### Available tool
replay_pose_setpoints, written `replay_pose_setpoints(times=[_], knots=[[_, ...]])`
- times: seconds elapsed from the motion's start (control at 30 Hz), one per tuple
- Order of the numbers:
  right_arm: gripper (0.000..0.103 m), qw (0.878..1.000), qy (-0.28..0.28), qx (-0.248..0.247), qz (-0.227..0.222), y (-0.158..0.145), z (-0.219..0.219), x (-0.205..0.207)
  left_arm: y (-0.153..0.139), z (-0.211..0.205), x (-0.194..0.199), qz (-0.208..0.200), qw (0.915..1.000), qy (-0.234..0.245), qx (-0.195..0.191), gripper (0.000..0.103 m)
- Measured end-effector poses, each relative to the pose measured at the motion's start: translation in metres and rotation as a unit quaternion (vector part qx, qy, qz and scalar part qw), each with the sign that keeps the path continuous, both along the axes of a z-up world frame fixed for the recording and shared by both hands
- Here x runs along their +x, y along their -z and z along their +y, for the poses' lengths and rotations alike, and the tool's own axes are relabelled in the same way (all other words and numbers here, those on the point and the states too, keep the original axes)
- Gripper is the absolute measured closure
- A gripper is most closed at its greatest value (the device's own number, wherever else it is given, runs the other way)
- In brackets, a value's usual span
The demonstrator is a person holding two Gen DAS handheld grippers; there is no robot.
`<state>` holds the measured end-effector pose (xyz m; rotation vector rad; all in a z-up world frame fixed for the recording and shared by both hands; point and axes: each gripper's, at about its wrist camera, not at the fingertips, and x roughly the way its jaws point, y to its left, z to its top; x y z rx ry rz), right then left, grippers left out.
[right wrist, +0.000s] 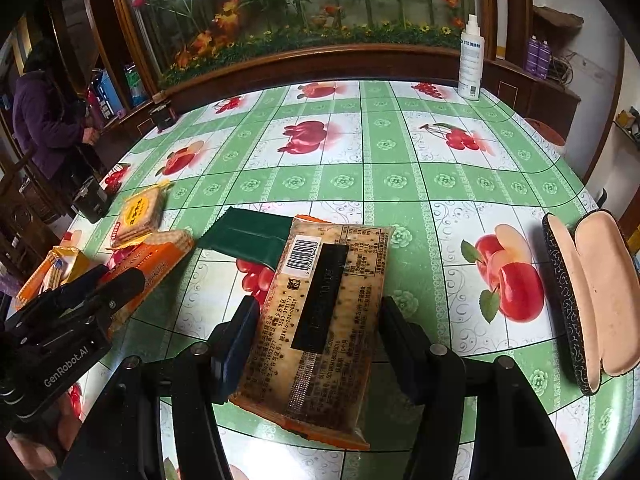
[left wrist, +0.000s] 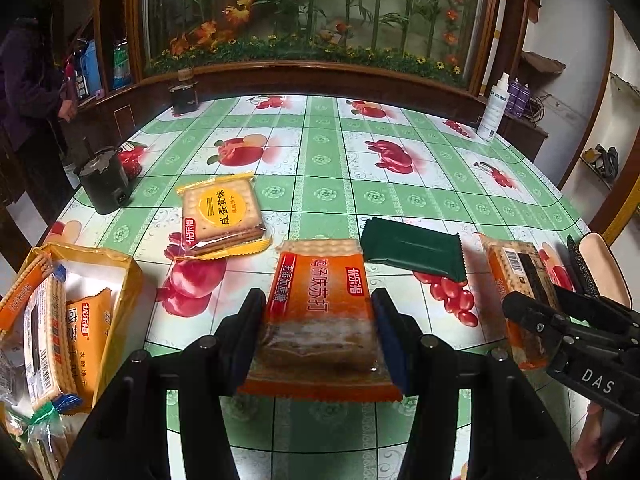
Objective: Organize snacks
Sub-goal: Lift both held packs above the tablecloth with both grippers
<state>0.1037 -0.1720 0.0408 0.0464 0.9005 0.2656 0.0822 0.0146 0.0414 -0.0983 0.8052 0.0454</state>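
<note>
Holding one cracker pack each, both grippers are over the table [left wrist: 320, 152]. The left gripper [left wrist: 318, 330] has its jaws clenched on the long sides of an orange cracker pack [left wrist: 320, 304], which lies lengthwise between them and reaches past the tips. The right gripper [right wrist: 318, 344] has a barcode cracker pack [right wrist: 320, 320] between its jaws, label side up; the left pad touches its edge, but the right pad seems only just beside it, so I cannot tell if the grasp is firm.

Beyond the left jaws are a yellow cracker pack [left wrist: 222, 216] and a green wrapper [left wrist: 414, 248]. To their left side stands an open yellow box [left wrist: 120, 276] with more packs inside, probably the place for these snacks.

These packs look light, with smooth plastic that may slip. The crackers inside break easily, so the squeeze should be gentle. I think the best hold is across the middle of the long sides, not on the thin sealed ends, which would fold.
</note>
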Motion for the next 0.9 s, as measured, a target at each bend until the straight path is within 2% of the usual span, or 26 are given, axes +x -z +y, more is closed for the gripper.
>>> replay_pose_setpoints(times=[0.5, 0.57, 0.67, 0.73, 0.77, 0.8, 0.83, 0.9], knots=[[0.038, 0.999, -0.017, -0.012, 0.025, 0.013, 0.010, 0.003, 0.016, 0.003, 0.013, 0.033, 0.9994, -0.011, 0.004, 0.049], [0.038, 0.999, -0.019, -0.012, 0.025, 0.013, 0.010, 0.002, 0.018, 0.004, 0.016, 0.034, 0.9994, -0.011, 0.000, 0.045], [0.038, 0.999, -0.021, -0.013, 0.025, 0.013, 0.012, 0.001, 0.025, 0.001, 0.022, 0.044, 0.9988, -0.017, 0.014, 0.036], [0.038, 0.999, -0.022, -0.013, 0.026, 0.014, 0.012, 0.001, 0.034, 0.001, 0.026, 0.061, 0.9979, -0.016, 0.016, 0.036], [0.038, 0.999, -0.022, -0.013, 0.026, 0.014, 0.012, 0.001, 0.034, -0.001, 0.026, 0.054, 0.9980, -0.017, 0.027, 0.036], [0.038, 0.999, -0.021, -0.013, 0.026, 0.014, 0.013, 0.001, 0.034, -0.003, 0.026, 0.051, 0.9978, -0.017, 0.038, 0.036], [0.038, 0.999, -0.022, -0.013, 0.025, 0.014, 0.013, 0.001, 0.034, -0.004, 0.025, 0.046, 0.9983, -0.012, 0.034, 0.050], [0.038, 0.999, -0.023, -0.012, 0.024, 0.013, 0.013, 0.001, 0.033, -0.003, 0.023, 0.045, 0.9985, -0.010, 0.027, 0.050]])
